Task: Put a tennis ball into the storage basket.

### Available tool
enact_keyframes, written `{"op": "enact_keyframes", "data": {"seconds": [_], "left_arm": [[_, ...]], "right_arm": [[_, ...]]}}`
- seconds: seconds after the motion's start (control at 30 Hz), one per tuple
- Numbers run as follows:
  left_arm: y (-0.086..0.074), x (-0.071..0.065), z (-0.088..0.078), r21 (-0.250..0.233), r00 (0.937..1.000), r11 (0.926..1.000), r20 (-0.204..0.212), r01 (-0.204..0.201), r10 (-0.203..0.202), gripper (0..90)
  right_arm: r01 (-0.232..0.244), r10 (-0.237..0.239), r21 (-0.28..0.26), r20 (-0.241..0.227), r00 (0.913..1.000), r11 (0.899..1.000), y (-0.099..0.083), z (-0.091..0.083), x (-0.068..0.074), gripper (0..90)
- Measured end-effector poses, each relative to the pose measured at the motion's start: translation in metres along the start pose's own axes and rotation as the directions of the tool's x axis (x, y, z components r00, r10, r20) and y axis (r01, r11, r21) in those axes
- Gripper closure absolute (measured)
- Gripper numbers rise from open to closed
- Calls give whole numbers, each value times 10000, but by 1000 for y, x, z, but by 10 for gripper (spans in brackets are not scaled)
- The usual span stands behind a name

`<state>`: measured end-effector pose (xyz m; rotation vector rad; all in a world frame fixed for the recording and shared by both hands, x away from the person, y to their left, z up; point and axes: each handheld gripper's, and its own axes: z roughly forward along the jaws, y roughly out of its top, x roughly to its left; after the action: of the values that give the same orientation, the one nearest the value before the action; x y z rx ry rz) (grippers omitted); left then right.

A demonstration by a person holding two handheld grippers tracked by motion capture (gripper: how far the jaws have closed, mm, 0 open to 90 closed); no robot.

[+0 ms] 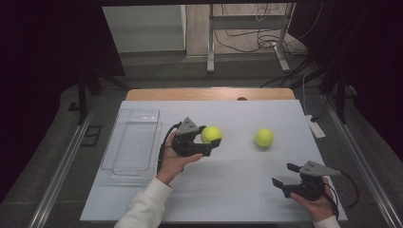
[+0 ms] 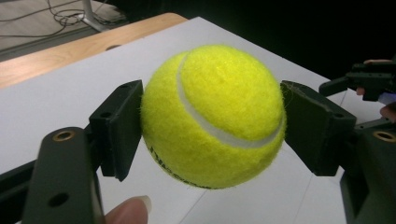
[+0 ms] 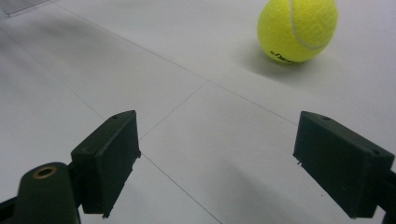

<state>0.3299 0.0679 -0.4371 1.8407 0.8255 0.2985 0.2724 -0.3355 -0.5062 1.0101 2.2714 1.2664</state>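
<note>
Figure: one tennis ball in hand, one waiting. The held tennis ball (image 2: 212, 116) sits squarely between the two black pads of my left tongs (image 1: 207, 138), each pad pressed into the felt on opposite sides, the white seam curving across the face toward the camera. The ball is clear of the bench (image 1: 237, 114), lifted above its middle, a little left of centre. My left tongs are thus closed on the ball to about the ball's own width and carry its full weight.

The clear plastic tray (image 1: 130, 142) lies along the left edge of the bench, its long axis running from the near edge toward the far edge. From the held ball it lies directly toward the left edge, near but apart; that is the relation I judge the coming move to turn on, since my left hand (image 1: 173, 161) is by far the nearer to it.

The second tennis ball (image 1: 264, 137) rests on the bench right of centre, well apart from the first. My right tongs (image 1: 285, 175) hang near the near right corner, jaws spread wide with nothing between them; in the right gripper view that ball (image 3: 297, 29) lies ahead and toward the right pad.
</note>
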Motion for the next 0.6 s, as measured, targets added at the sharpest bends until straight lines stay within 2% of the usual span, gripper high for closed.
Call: {"op": "enact_keyframes", "data": {"seconds": [0.27,0.6], "left_arm": [[4,11,-14,-359,9993,9992,-319,178,-190,265],[6,17,-24,-526,9977,9984,-637,197,-230,265]], "right_arm": [[28,-28,-20,16,10000,10000,0,0,0,145],[29,-29,15,29,10000,10000,0,0,0,145]]}}
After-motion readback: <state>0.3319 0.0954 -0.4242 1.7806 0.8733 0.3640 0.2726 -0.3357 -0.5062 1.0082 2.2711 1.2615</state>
